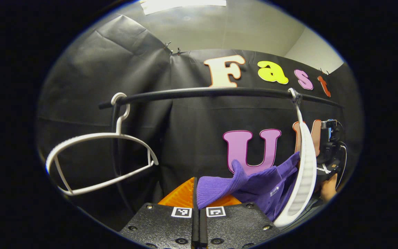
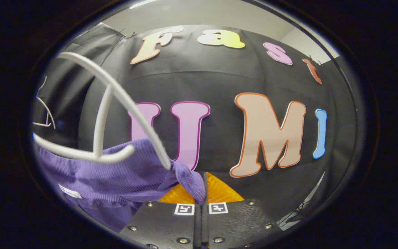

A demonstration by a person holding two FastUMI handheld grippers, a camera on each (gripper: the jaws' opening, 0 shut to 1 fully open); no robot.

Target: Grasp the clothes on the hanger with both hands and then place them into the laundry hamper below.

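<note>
A purple ribbed garment [image 1: 257, 183] hangs stretched between my two grippers. In the left gripper view, my left gripper [image 1: 198, 200] is shut on one folded edge of it. Beside the cloth a white hanger [image 1: 306, 173] hangs edge-on from a black rail [image 1: 219, 92]. Beyond the hanger is the right gripper's housing [image 1: 330, 148], with a hand [image 1: 328, 188] holding it. In the right gripper view, my right gripper [image 2: 203, 193] is shut on the other end of the garment [image 2: 123, 180]. There the white hanger [image 2: 116, 100] arches above the cloth, its lower bar lying against the fabric.
A second white hanger [image 1: 98, 162], bare, hangs at the left end of the rail and shows small at the far left [image 2: 43, 110] in the right gripper view. The black cloth wall stands close behind the rail.
</note>
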